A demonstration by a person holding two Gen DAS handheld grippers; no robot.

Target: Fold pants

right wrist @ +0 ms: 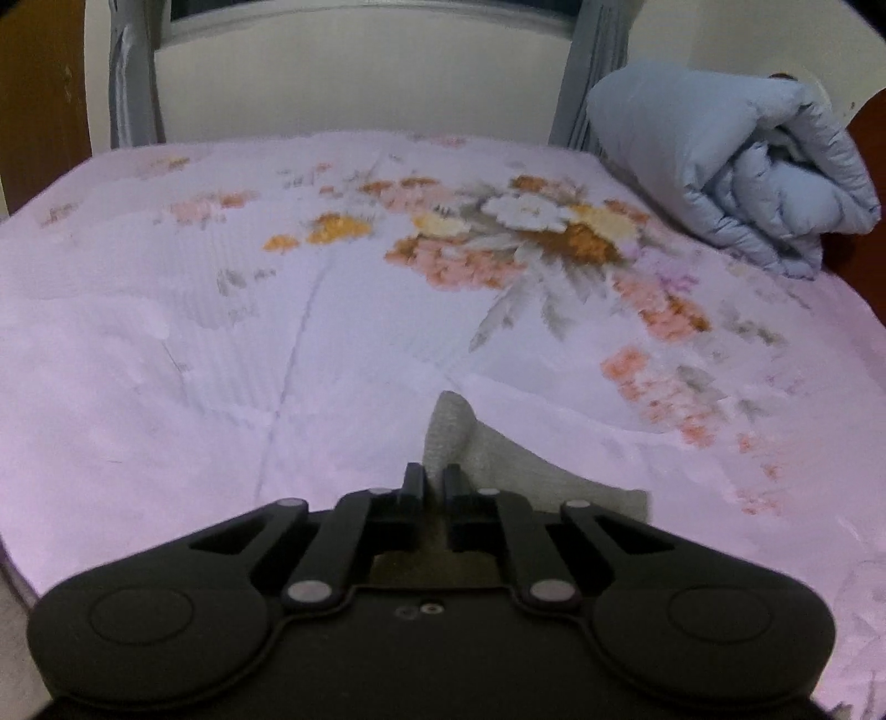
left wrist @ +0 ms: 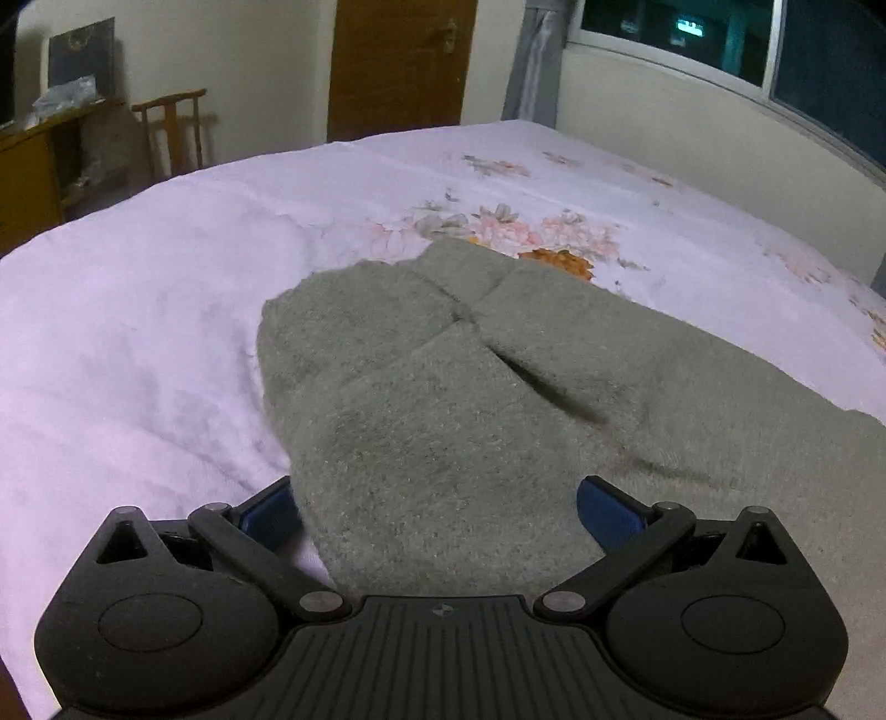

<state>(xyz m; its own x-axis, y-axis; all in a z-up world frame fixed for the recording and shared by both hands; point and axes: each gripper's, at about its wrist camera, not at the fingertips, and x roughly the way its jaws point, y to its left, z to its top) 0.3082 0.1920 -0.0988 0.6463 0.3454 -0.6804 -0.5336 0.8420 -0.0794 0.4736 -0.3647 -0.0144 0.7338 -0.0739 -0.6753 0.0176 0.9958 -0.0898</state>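
Observation:
Grey-green fleecy pants (left wrist: pixel 443 387) lie on the pink flowered bedspread (left wrist: pixel 138 332), crotch seam facing up near the middle of the left wrist view. My left gripper (left wrist: pixel 440 515) hovers over their near end. It is open, its blue pads (left wrist: pixel 609 515) set wide apart with the cloth lying below and between them. In the right wrist view only a corner of the pants (right wrist: pixel 498 465) shows. My right gripper (right wrist: pixel 434 479) is shut on it, and a tuft of cloth sticks up past the black fingertips. The bedspread (right wrist: pixel 221 332) stretches away beyond it.
A rolled pale blue quilt (right wrist: pixel 747 166) sits at the bed's far right corner. Grey curtains and a window (left wrist: pixel 720 39) line the far wall. A wooden door (left wrist: pixel 398 61), a wooden chair (left wrist: pixel 171 127) and a desk (left wrist: pixel 33 160) stand beyond the bed's left side.

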